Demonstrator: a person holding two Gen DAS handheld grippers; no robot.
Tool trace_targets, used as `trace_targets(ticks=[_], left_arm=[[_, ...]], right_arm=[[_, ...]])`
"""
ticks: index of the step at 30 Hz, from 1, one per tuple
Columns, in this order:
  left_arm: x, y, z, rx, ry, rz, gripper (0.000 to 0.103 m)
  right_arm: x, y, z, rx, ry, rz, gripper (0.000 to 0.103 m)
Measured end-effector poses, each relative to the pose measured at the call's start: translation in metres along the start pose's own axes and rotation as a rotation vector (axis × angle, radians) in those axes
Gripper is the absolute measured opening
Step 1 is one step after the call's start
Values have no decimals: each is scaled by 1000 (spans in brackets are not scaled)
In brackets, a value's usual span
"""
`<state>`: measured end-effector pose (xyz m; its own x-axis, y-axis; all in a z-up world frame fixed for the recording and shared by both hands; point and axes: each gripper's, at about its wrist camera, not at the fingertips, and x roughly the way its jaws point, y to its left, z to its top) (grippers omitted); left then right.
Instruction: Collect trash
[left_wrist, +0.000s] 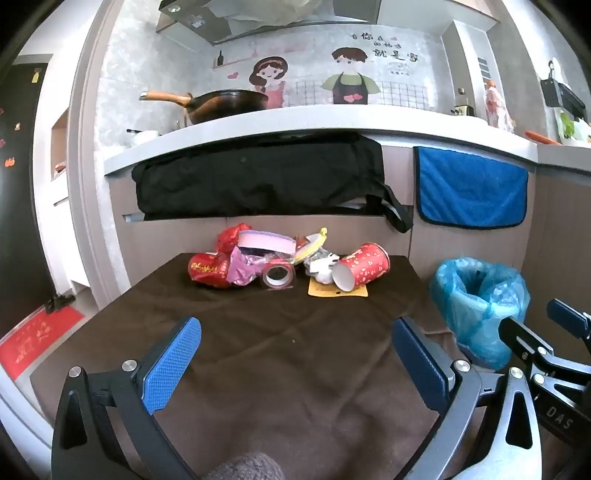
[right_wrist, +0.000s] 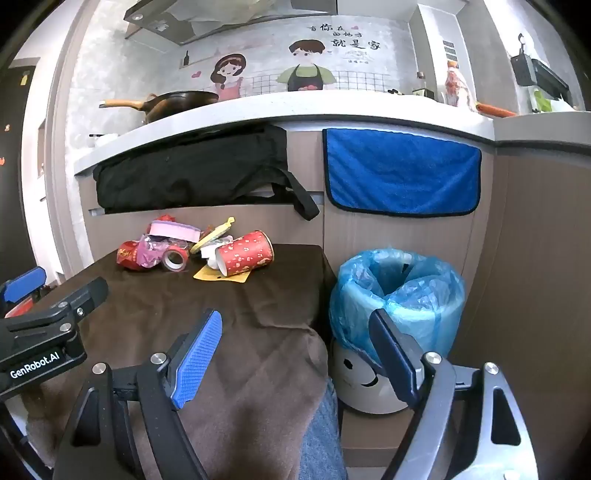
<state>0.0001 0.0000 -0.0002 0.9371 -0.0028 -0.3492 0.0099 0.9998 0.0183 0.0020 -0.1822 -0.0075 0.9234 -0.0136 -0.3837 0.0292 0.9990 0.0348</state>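
A pile of trash lies at the far edge of the brown cloth-covered table (left_wrist: 295, 350): a red paper cup (left_wrist: 364, 266) on its side, a tape roll (left_wrist: 277, 275), a red foil wrapper (left_wrist: 208, 268), a pink box (left_wrist: 266, 242) and a yellow card (left_wrist: 338, 291). The cup (right_wrist: 245, 253) and tape roll (right_wrist: 174, 259) also show in the right wrist view. A bin lined with a blue bag (left_wrist: 480, 299) (right_wrist: 399, 291) stands right of the table. My left gripper (left_wrist: 295, 354) is open and empty over the near table. My right gripper (right_wrist: 299, 343) is open and empty at the table's right edge by the bin.
Behind the table, a black bag (left_wrist: 258, 177) and a blue towel (left_wrist: 471, 186) hang from a white counter (left_wrist: 314, 123) holding a wok (left_wrist: 225, 103). A red mat (left_wrist: 33, 343) lies on the floor at left.
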Motion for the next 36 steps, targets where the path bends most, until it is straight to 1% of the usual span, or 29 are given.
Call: trace_targets(ticks=[1, 2, 5, 6, 12, 13, 15, 16, 21, 30, 31, 36], left_arm=[[1, 0, 0, 1, 4, -2, 102], [0, 0, 0, -2, -14, 1, 102], [-1, 0, 0, 1, -9, -4, 102], [1, 2, -1, 5, -7, -6, 102], [-9, 4, -1, 17, -9, -17, 102], [-1, -3, 0, 18, 5, -17, 102], [-1, -3, 0, 20, 11, -17, 102], [-1, -3, 0, 21, 12, -19, 102], [2, -5, -2, 27, 18, -24, 102], [4, -4, -3, 30, 34, -35, 102], [4, -4, -3, 31, 35, -36, 102], [6, -6, -4, 37, 34, -36, 102]], right_arm=[[0, 0, 0, -1, -3, 2, 80], [0, 0, 0, 0, -2, 5, 80], [3, 0, 0, 5, 4, 10, 80], [0, -1, 0, 6, -14, 5, 80], [-2, 1, 0, 10, -17, 5, 80], [-2, 1, 1, 10, -18, 7, 80], [-3, 3, 1, 12, -21, 6, 80], [-2, -5, 0, 17, -14, 3, 80], [-3, -9, 4, 41, -19, 5, 80], [-3, -4, 6, 36, -10, 10, 80], [-2, -11, -2, 46, -19, 6, 80], [-1, -10, -2, 53, -13, 7, 80]])
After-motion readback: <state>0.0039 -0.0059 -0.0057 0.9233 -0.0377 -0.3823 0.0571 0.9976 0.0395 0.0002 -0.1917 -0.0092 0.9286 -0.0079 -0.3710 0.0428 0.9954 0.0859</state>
